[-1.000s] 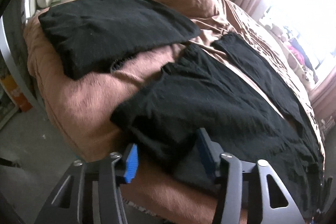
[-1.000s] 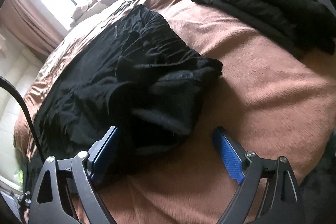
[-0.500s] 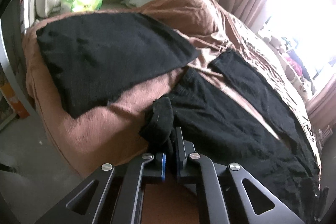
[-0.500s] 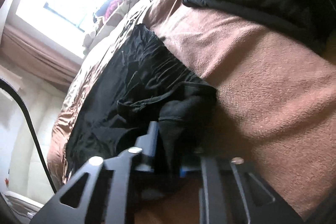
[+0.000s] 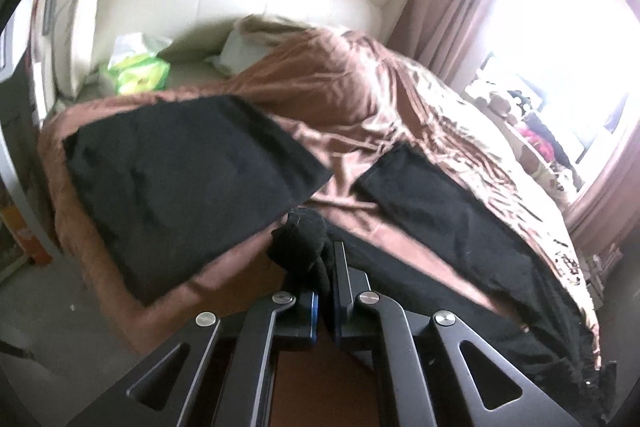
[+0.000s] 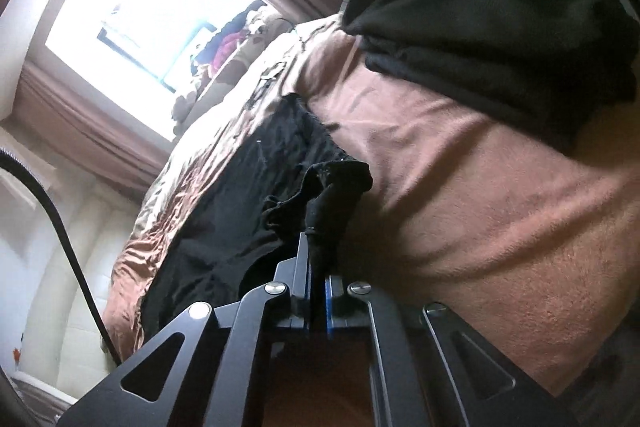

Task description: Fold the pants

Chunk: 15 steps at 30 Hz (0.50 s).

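1. Pants (image 5: 460, 227) are seen spread black across the brown blanket (image 5: 360, 115) of the bed, legs running away toward the window (image 5: 560, 27), with the near waist end bunched up off the bedding.
2. Cloth is pinched by the left gripper (image 5: 325, 267): its jaws are clenched on one corner of the waistband, a dark knot of fabric poking out above the fingertips.
3. Fabric is likewise caught by the right gripper (image 6: 316, 259), jaws clamped tight on the other waist corner, a flap of it standing up in the right wrist view.
4. Judgement on the step in hand: the waist end is being raised so that it can be carried over the legs, and the fold itself is not yet made.
5. Both corners are best kept level and pulled gently apart, so the waistband is held taut and no sag is dragged along the blanket.
6. Enough height is wanted for the hanging cloth to be cleared of the bedding before it is swung toward the hems.
7. Care is called for near the folded black garment (image 5: 180, 179) lying just beside the left corner; it could be snagged or shoved.
8. Grip depth looks shallow on both sides, so a slow, even carry is advised lest a corner be lost.
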{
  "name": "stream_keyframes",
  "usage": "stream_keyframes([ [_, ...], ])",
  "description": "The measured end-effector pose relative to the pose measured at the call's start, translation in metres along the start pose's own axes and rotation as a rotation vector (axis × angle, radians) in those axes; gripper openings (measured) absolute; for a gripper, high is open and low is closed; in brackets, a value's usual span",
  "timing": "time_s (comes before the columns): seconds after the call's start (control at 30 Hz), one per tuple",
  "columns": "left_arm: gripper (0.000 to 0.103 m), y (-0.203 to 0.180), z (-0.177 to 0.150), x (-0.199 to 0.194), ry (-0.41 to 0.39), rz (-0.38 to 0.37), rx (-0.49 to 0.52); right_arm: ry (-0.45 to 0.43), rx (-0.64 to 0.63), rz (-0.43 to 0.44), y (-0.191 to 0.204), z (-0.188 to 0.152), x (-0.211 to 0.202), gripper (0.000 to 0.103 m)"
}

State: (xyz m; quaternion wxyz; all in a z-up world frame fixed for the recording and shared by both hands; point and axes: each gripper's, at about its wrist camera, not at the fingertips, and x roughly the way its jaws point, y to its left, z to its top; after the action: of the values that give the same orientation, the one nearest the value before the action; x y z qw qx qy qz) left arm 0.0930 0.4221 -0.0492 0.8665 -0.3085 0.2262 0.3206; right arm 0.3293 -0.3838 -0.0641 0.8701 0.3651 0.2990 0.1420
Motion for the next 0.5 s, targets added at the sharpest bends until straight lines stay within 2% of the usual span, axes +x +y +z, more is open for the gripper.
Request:
stream_keyframes([
  [0.23,0.005,-0.040,0.043,0.004,-0.046,-0.023,0.068,-0.019,-0.024,0.044,0.020,0.027,0.005,0.001],
  [0.5,0.004,-0.087,0.094,0.033,-0.072,-0.040,0.138,-0.035,-0.084,0.036,0.050,0.063,0.039,0.001],
])
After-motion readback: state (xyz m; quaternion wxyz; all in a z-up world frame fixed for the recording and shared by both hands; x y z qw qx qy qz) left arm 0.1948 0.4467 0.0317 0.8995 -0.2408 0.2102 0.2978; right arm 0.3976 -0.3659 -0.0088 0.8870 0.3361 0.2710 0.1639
